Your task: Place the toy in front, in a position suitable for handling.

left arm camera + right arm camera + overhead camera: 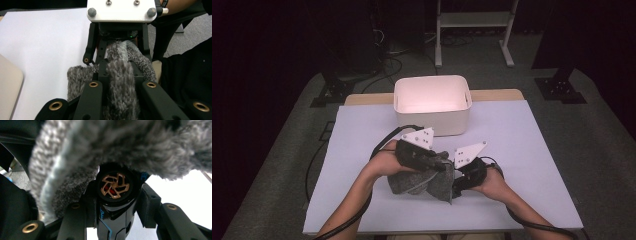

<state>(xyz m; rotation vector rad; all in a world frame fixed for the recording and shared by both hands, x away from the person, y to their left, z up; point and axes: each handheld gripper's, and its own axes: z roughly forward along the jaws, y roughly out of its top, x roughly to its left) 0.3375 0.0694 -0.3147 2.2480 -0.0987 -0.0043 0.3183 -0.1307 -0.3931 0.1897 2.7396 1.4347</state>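
Grey fuzzy cloth (422, 181) lies bunched on the white table (522, 150) before the bin (432, 102), both grippers (443, 164) (458, 186) clenched on it between them, seemingly to fold it.

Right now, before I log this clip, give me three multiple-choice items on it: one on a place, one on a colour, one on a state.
1. Where does the white bin stand?
A. beyond the grippers
B. at the person's left elbow
C. on the floor

2. What colour is the fuzzy cloth?
A. red
B. grey
C. yellow

3. What is the left gripper doing?
A. hanging open over the bin
B. lying flat on the mat
C. shut on the cloth

Answers: A, the bin sits on the table's far side; B, its pile is mottled grey; C, the left gripper view shows cloth pinched between its jaws.
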